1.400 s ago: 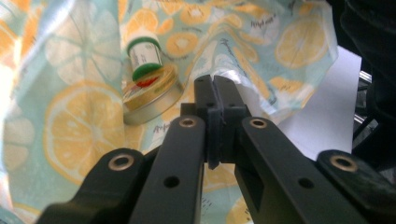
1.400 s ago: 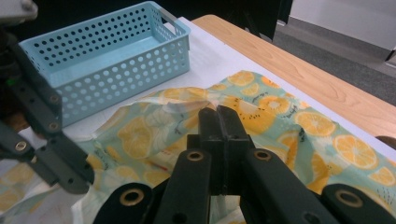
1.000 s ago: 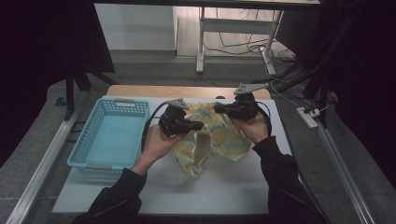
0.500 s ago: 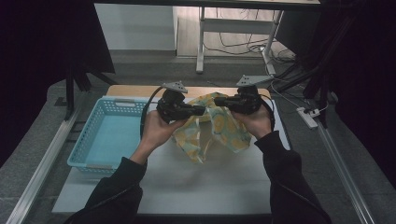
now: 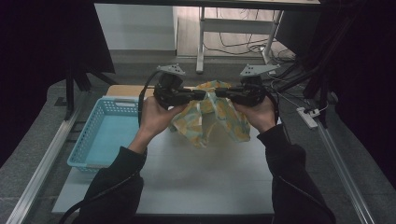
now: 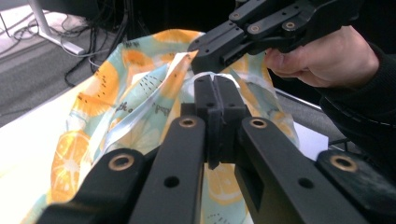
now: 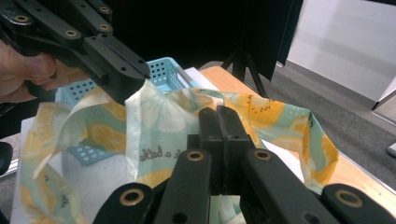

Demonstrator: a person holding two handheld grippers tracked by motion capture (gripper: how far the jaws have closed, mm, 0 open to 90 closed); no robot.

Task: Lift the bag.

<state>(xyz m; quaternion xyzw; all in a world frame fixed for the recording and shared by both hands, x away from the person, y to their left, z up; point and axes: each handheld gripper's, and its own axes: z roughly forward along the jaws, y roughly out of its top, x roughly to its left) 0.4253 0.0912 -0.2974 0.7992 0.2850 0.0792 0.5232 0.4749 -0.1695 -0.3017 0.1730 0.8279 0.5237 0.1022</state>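
Above the middle of the white desk (image 5: 205, 177), a cloth printed with orange slices on pale green (image 5: 210, 119) hangs in the air between two hand-held claws. The left claw (image 5: 201, 94) is clenched on one part of the cloth's upper edge, and the right claw (image 5: 218, 94) is clenched on another part just beside it, so the two tips nearly meet over the fabric. From the left gripper view, the jaws stand pressed together with the cloth's white hem pinched at their tips, and the right claw (image 6: 198, 52) bites the fabric just beyond. From the right gripper view, the same holds in mirror: jaws closed on the cloth (image 7: 159, 121), the left claw (image 7: 128, 86) gripping a fold nearby. The cloth's lower end dangles in loose folds; whether it touches the desk I cannot tell. A light blue basket (image 5: 105, 135) sits empty at the left side of the desk.

The step in hand looks like lifting the cloth free so it can be spread or folded. Since both grips sit close together, the fabric bunches between them. The next move likely calls for drawing the claws apart along the edge to pull it taut, keeping both clamped so neither corner slips.
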